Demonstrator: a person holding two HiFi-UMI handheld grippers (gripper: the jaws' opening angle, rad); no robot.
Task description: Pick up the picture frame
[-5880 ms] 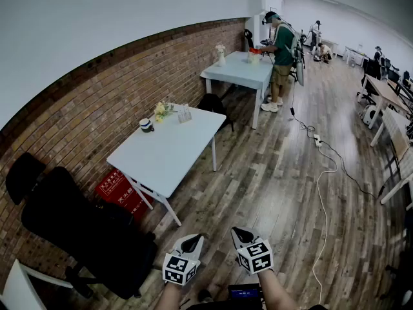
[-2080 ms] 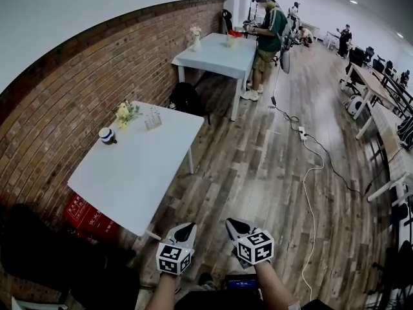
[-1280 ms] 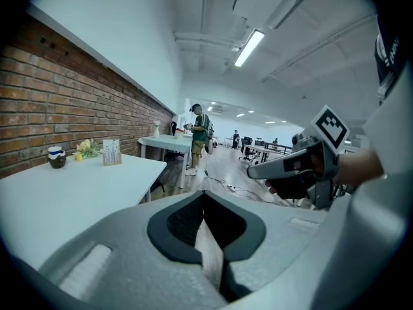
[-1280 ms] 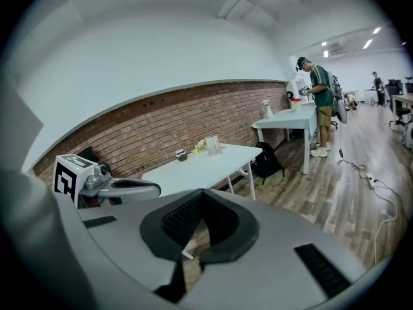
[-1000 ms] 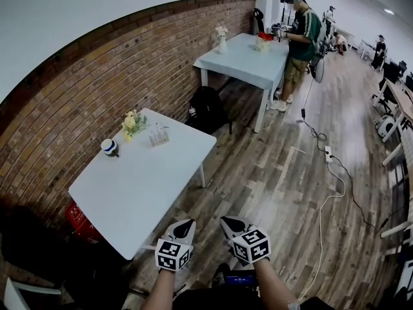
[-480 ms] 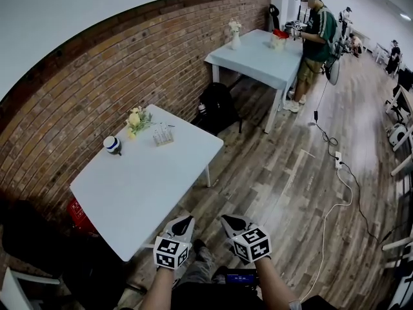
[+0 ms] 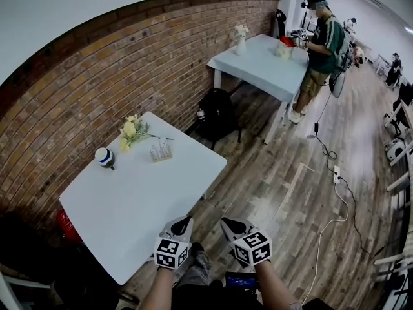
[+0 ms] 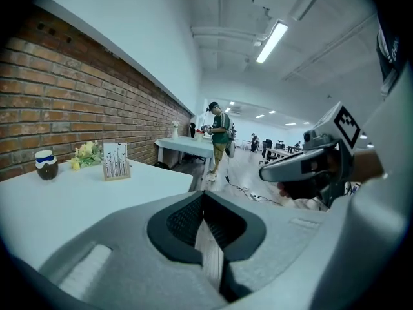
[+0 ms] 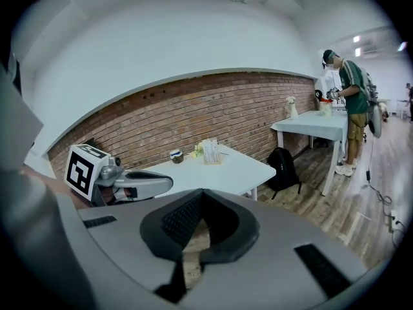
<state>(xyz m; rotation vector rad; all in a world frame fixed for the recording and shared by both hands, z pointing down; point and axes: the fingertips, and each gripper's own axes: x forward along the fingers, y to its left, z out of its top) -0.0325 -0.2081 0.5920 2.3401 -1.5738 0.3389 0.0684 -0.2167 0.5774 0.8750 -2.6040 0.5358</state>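
The picture frame (image 7: 159,150) is small, with a pale drawing in it, and stands upright at the far side of the white table (image 7: 129,212), next to yellow flowers (image 7: 132,129). It also shows in the left gripper view as the picture frame (image 8: 116,161) and in the right gripper view as the picture frame (image 9: 210,151). My left gripper (image 7: 181,225) and right gripper (image 7: 230,225) are held side by side off the table's near corner, well short of the frame. Both are shut and hold nothing. The left gripper (image 8: 203,196) points over the tabletop; the right gripper (image 9: 202,194) points past the table's corner.
A blue-and-white cup (image 7: 103,157) stands left of the flowers. A brick wall (image 7: 97,76) runs behind the table. A black backpack (image 7: 218,112) sits on the wooden floor beyond it. A person (image 7: 321,50) stands at a second table (image 7: 264,66). A white cable (image 7: 329,218) trails on the right.
I have come nearer to the white table, which now lies larger and lower in the head view. Both grippers travelled along with me, still shut and side by side.
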